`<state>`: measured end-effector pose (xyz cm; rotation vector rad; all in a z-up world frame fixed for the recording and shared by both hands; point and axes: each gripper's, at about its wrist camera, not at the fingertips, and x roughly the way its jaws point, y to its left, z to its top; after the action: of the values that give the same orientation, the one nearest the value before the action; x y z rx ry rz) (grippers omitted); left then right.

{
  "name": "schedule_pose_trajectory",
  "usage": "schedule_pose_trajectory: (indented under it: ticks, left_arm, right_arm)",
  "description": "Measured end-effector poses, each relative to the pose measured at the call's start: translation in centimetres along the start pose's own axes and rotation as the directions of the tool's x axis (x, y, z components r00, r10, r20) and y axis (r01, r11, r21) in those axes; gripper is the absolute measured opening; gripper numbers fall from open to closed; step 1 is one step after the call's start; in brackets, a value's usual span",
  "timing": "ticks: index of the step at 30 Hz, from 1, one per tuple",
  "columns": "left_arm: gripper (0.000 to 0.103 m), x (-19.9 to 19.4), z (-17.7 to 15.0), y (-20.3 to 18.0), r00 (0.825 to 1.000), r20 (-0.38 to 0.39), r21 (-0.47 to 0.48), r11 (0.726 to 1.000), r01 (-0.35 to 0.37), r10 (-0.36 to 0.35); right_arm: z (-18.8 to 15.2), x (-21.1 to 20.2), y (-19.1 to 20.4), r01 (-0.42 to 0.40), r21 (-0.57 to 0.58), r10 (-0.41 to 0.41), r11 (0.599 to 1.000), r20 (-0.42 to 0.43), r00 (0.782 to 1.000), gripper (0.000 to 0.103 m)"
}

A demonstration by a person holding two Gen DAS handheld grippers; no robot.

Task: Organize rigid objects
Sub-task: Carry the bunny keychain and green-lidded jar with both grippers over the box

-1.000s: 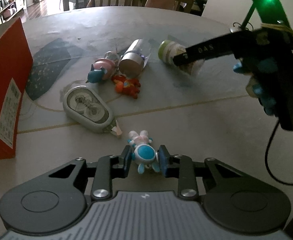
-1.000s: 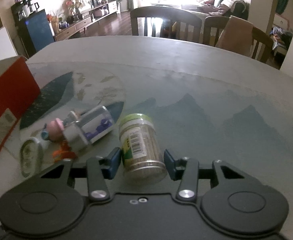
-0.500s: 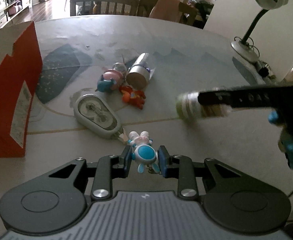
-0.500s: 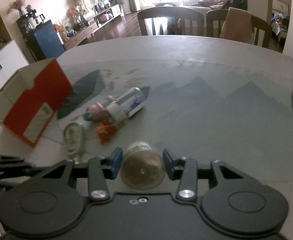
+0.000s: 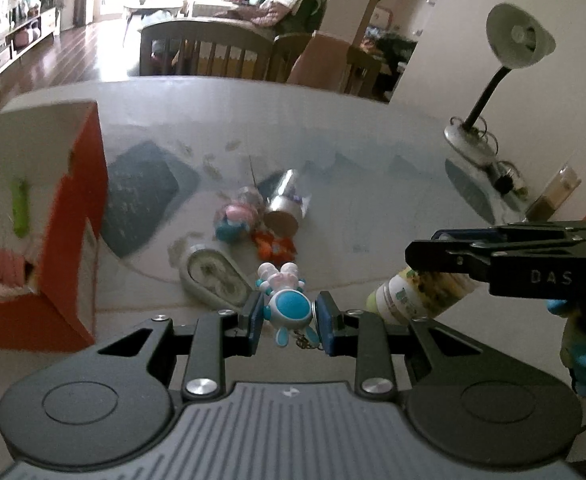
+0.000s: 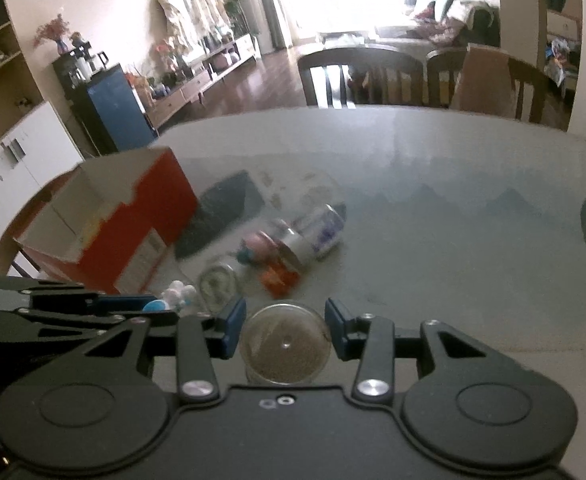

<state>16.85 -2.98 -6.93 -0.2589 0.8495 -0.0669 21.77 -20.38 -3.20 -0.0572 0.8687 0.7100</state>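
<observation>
**Both claws loaded above the surface**

The left claw (image 5: 289, 316) is clenched on a small blue-and-white rabbit keychain figure (image 5: 287, 300), its blue pads pressing on either side of the round blue body; a short chain dangles below. The right claw (image 6: 286, 328) grips a clear spice jar (image 6: 285, 344) seen bottom-on, the pads against its sides. From the left wrist view the same jar (image 5: 417, 294) hangs tilted, its pale green cap lowest, clear of the surface (image 5: 373, 184).

The landmark is the open red cardboard box (image 6: 133, 216) at the left edge of the surface. To the right of the box lies a loose cluster — a grey oval correction-tape dispenser (image 5: 213, 280) nearest, then a pink-and-blue toy figure (image 5: 235, 220), an orange toy figure (image 5: 275, 246) and a silver-capped clear tube (image 5: 287, 204) lying on its side. The keychain figure is held just in front of that cluster, the jar further right of the box. Far right of the box stands a desk lamp (image 5: 509, 64).
</observation>
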Motion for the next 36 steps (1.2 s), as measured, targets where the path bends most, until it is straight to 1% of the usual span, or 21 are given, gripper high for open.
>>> schedule_pose_trajectory:
  ticks: [5, 10, 11, 14, 17, 20, 25, 29, 33, 36]
  left_arm:
    - [0.028, -1.9, 1.8, 1.7, 0.999, 0.046, 0.005, 1.0, 0.014, -0.014]
    - [0.027, -4.3, 3.5, 3.6, 0.994, 0.1, 0.034, 0.999, 0.03, -0.033]
    - [0.027, -4.7, 3.8, 3.9, 0.994, 0.107, 0.038, 0.999, 0.032, -0.035]
    - [0.02, -5.5, 4.4, 5.1, 0.993, 0.112, 0.05, 0.998, 0.039, -0.045]
    - [0.02, -6.1, 4.7, 6.6, 0.992, 0.113, 0.051, 0.998, 0.042, -0.048]
    - [0.02, -6.1, 4.2, 7.4, 0.995, 0.073, 0.079, 0.995, 0.057, -0.063]
    - [0.02, -5.0, 2.3, 7.0, 0.995, 0.0, 0.117, 0.988, 0.101, -0.102]
    - [0.02, -2.8, 0.2, 5.5, 0.994, -0.072, 0.163, 0.982, 0.097, -0.086]
    - [0.02, -0.1, -1.8, 4.4, 0.988, -0.139, 0.159, 0.983, 0.093, -0.071]
    - [0.021, 1.6, -2.8, 4.0, 0.985, -0.162, 0.14, 0.987, 0.077, -0.054]
  right_arm:
    - [1.8, -1.1, 2.9, 0.002, -0.021, -0.001, 1.0, 0.056, 0.998, 0.042]
    - [3.7, -1.4, 6.0, 0.009, -0.044, -0.005, 0.999, 0.104, 0.995, 0.042]
    - [4.1, -1.4, 6.7, 0.01, -0.049, -0.004, 0.999, 0.114, 0.993, 0.042]
    - [5.1, -1.2, 8.7, 0.011, -0.062, -0.003, 0.998, 0.136, 0.991, 0.042]
    - [5.9, -0.8, 10.3, 0.018, -0.063, -0.008, 0.998, 0.156, 0.988, 0.042]
    - [6.3, -0.3, 10.9, 0.032, -0.042, -0.025, 0.999, 0.164, 0.986, 0.042]
    - [5.6, 0.3, 10.7, 0.059, -0.008, -0.057, 0.998, 0.145, 0.988, 0.042]
    - [4.6, 0.6, 9.4, 0.072, 0.015, -0.073, 0.997, 0.119, 0.99, 0.042]
    - [3.6, 0.6, 7.9, 0.076, 0.023, -0.078, 0.997, 0.094, 0.992, 0.042]
    - [2.9, 0.6, 7.0, 0.074, 0.021, -0.075, 0.997, 0.078, 0.994, 0.042]
